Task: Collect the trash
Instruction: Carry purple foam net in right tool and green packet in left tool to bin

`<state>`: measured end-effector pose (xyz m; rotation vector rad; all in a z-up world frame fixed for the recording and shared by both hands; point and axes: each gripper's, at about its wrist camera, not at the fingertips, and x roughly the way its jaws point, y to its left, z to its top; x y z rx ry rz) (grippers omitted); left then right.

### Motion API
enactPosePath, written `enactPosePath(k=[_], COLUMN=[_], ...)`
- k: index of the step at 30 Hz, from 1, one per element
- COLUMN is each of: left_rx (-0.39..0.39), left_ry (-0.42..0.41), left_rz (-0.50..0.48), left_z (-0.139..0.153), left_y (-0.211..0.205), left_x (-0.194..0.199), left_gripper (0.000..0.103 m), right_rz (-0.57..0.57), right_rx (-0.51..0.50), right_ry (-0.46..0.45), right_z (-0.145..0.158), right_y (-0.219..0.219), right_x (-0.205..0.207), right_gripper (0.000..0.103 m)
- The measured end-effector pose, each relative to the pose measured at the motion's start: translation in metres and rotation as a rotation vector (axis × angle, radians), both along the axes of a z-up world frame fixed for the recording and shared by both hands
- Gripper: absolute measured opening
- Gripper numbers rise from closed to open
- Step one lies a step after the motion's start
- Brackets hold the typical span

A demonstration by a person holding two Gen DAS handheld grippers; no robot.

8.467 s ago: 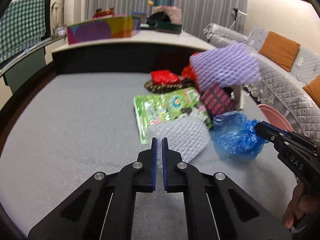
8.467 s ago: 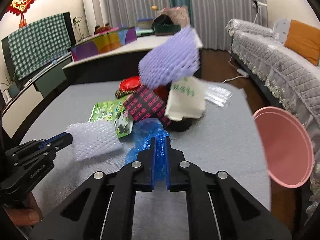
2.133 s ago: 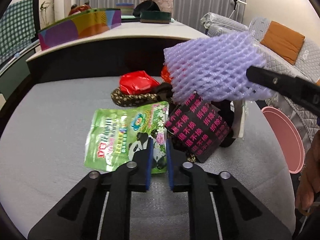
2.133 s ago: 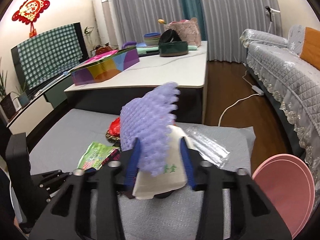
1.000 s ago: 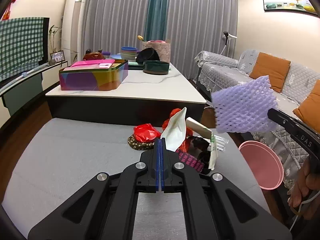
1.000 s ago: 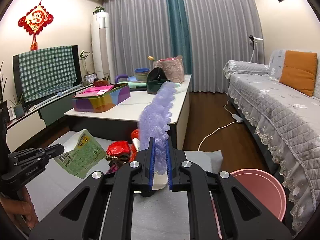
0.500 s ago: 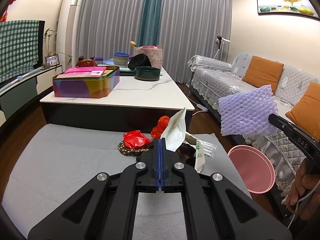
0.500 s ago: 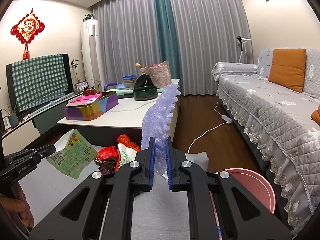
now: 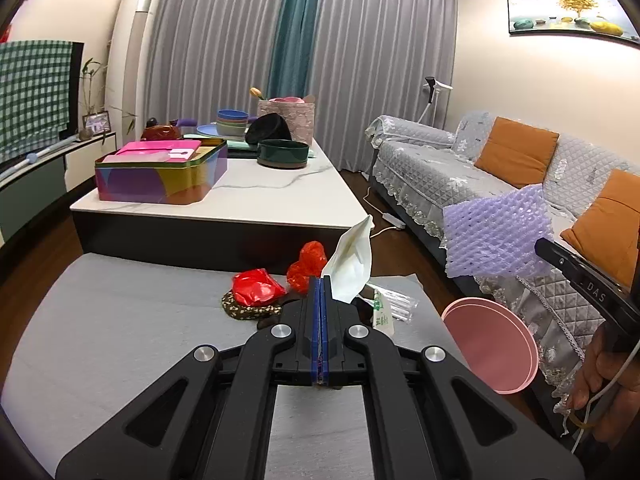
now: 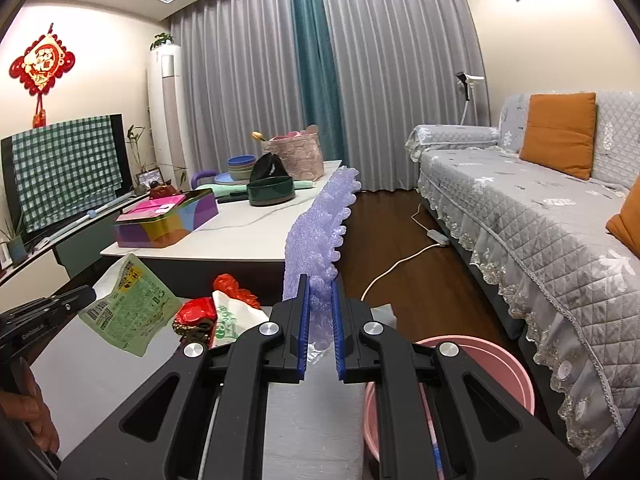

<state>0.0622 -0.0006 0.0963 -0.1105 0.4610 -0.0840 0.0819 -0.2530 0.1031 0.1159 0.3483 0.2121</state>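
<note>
My left gripper [image 9: 319,280] is shut on a green snack wrapper [image 9: 349,266], which sticks up edge-on past the fingertips. In the right wrist view the same wrapper [image 10: 130,304] hangs flat from the left gripper [image 10: 90,291] above the grey table. My right gripper [image 10: 319,294] is shut on a purple foam net [image 10: 316,236] that stands up between the blue pads. From the left wrist view the net [image 9: 496,236] hangs in the air above the pink bin [image 9: 490,346], with the right gripper [image 9: 538,242] at its edge. The bin [image 10: 480,372] sits just below and right of my right fingers.
More trash lies on the grey table [image 9: 120,320]: a red bag [image 9: 258,286], a red net [image 9: 308,264], a white printed bag [image 9: 382,314] and clear plastic [image 9: 400,302]. A white coffee table [image 9: 256,196] stands behind, a grey sofa [image 9: 460,172] to the right.
The right gripper has carried the purple net rightward toward the pink bin, which now looms larger below it. The left gripper keeps the green wrapper raised and has hardly moved.
</note>
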Motion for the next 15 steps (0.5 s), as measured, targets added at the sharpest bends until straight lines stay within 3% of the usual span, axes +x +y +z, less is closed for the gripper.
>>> enactPosePath(k=[15], left_rx=[-0.003], left_ry=[-0.005], left_rz=[-0.049], left_z=[0.002], left_y=[-0.021], left_x=[0.006], left_gripper=[0.000], right_rz=[-0.080], right_rx=[0.002], right_ry=[0.002], right_z=[0.000], right_y=[-0.038], right_x=[-0.003], right_gripper=[0.011])
